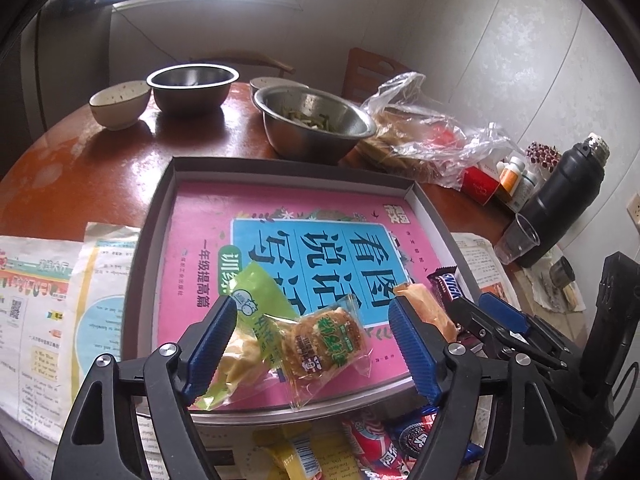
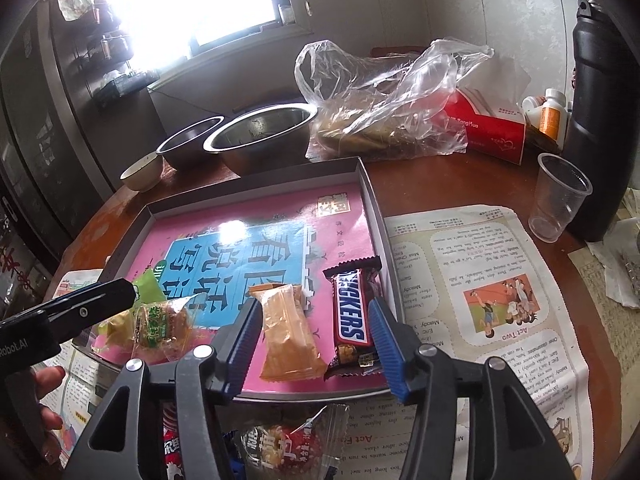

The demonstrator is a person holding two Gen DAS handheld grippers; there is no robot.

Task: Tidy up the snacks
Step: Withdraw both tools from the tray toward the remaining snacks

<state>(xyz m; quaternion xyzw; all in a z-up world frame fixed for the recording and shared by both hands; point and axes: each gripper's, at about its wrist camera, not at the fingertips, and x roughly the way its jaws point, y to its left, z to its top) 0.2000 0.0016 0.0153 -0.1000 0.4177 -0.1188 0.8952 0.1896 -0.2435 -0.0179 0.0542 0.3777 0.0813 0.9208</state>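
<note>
A shallow grey tray (image 1: 149, 216) (image 2: 374, 208) lined with a pink book lies on the round table. In it, my left gripper (image 1: 312, 340) stands open around a clear-wrapped cookie (image 1: 324, 344) and a green packet (image 1: 260, 300); its pads stand apart from the cookie. My right gripper (image 2: 314, 344) is open over an orange packet (image 2: 286, 332) and a Snickers bar (image 2: 352, 316), the bar close to the right finger. Each gripper also shows in the other view: right gripper (image 1: 492, 320), left gripper (image 2: 100, 300). Loose snacks lie in front of the tray: a red packet (image 1: 372, 448), an Oreo pack (image 1: 420, 436), a yellow packet (image 1: 296, 456).
Behind the tray stand two steel bowls (image 1: 312, 120) (image 1: 192, 84), a ceramic bowl (image 1: 118, 104) and a plastic bag of food (image 2: 384, 112). A red tissue box (image 2: 492, 128), pill bottles (image 2: 552, 116), a black flask (image 2: 596, 120) and a clear cup (image 2: 560, 200) crowd the right. Newspaper (image 2: 480, 280) covers the table front.
</note>
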